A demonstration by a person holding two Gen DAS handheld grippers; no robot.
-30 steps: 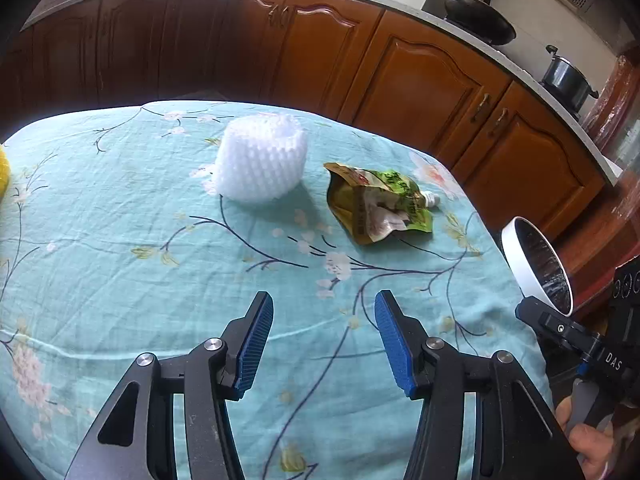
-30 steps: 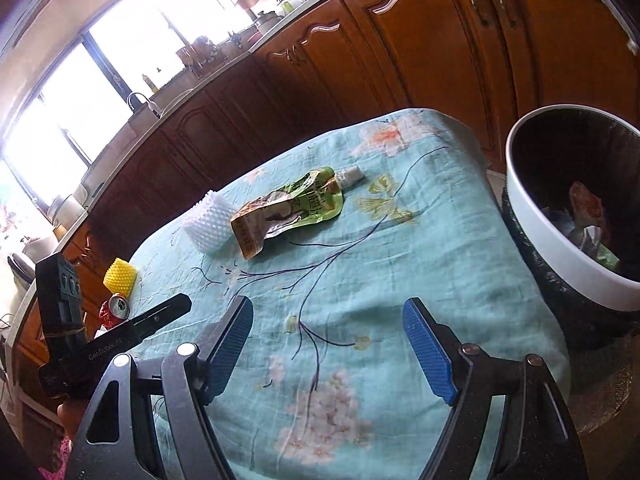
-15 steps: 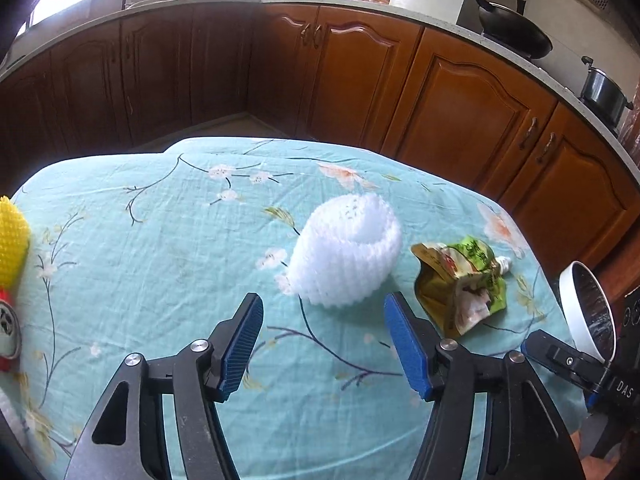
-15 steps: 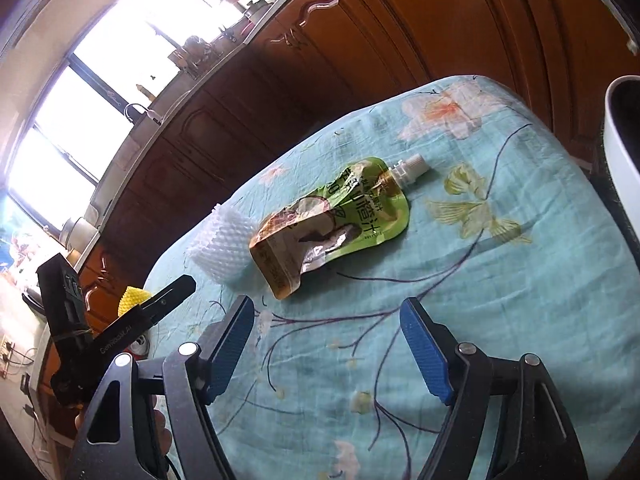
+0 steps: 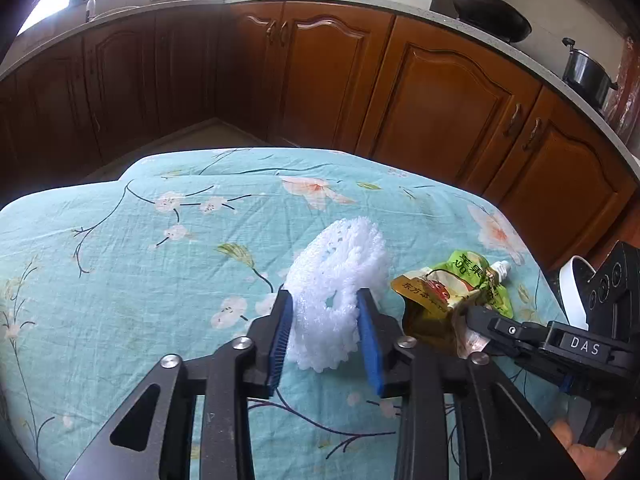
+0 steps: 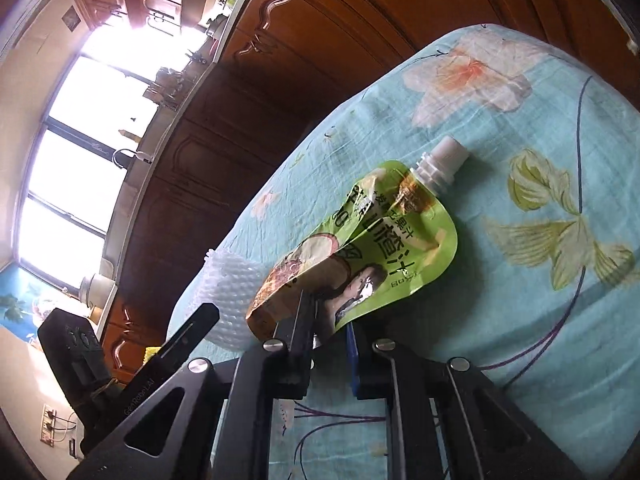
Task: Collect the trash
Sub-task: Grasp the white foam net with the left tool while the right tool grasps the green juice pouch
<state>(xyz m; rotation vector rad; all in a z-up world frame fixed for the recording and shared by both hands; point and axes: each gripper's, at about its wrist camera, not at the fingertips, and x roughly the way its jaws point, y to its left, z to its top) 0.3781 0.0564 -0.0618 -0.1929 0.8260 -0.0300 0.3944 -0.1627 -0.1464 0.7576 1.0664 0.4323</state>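
Note:
My left gripper (image 5: 325, 312) is shut on a white foam fruit net (image 5: 338, 276), squeezing it between the blue pads on the teal flowered tablecloth (image 5: 160, 280). To its right lies a green and gold drink pouch (image 5: 448, 300) with a white spout. My right gripper (image 6: 330, 320) is shut on the lower edge of that pouch (image 6: 372, 248), which rests on the cloth. The foam net (image 6: 232, 296) shows behind the pouch in the right wrist view. The right gripper's body (image 5: 560, 344) shows beside the pouch in the left wrist view.
A white-rimmed trash bin (image 5: 570, 292) stands past the table's right edge, mostly hidden by the right gripper. Brown kitchen cabinets (image 5: 440, 100) run behind the table, with a wok (image 5: 492, 16) and a pot (image 5: 588, 72) on the counter.
Both grippers have moved forward and closed. The left one now squeezes the foam net, the right one now grips the drink pouch. Half a second ago both were open.

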